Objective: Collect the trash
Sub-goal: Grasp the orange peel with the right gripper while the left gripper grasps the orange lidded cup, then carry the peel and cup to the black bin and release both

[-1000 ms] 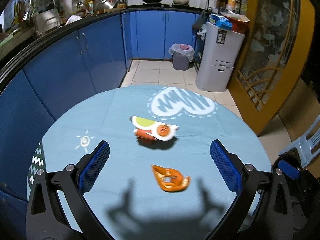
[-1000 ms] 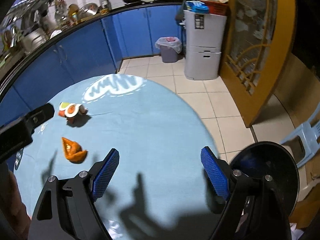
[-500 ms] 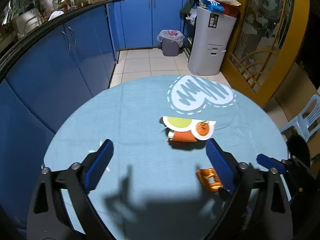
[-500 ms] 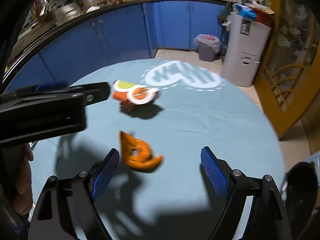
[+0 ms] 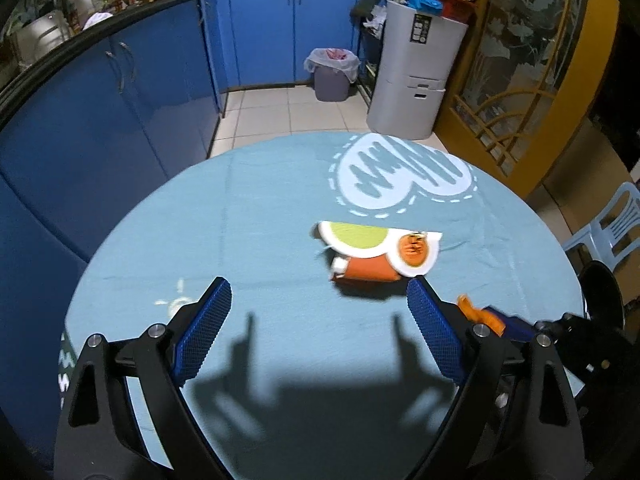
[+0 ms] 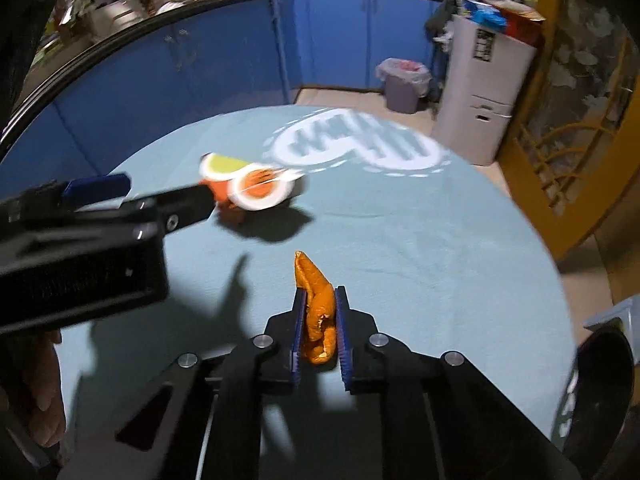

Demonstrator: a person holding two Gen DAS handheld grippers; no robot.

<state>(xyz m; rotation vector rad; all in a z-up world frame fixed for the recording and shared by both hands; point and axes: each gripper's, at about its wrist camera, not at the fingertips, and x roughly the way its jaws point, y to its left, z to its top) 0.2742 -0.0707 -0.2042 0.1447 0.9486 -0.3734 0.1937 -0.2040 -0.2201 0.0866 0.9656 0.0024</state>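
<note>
On the round table's light-blue cloth point(image 5: 280, 200) lies a crumpled snack wrapper point(image 5: 372, 256), white, green and orange. My left gripper point(image 5: 316, 286) hovers just short of it, open with nothing between its pads; its right finger tip is near the wrapper's near edge. An orange peel point(image 6: 316, 300) stands squeezed between the blue pads of my right gripper point(image 6: 320, 291), whose jaws are closing on it. The left wrist view shows that peel point(image 5: 476, 314) low at the right, partly hidden by the finger. The right wrist view has the wrapper point(image 6: 256, 188) beyond the left gripper point(image 6: 172, 192).
A lined grey bin point(image 5: 332, 76) stands on the tiled floor beyond the table, beside a white cabinet point(image 5: 416, 80). Blue kitchen cupboards curve round the left. A dark round object point(image 6: 604, 380) sits off the table's right edge, and a pale plastic chair point(image 5: 616, 224) behind it.
My right gripper swung left over the orange peel and closed on it. The left gripper shifted left and lower, so the wrapper now sits by its right finger.
</note>
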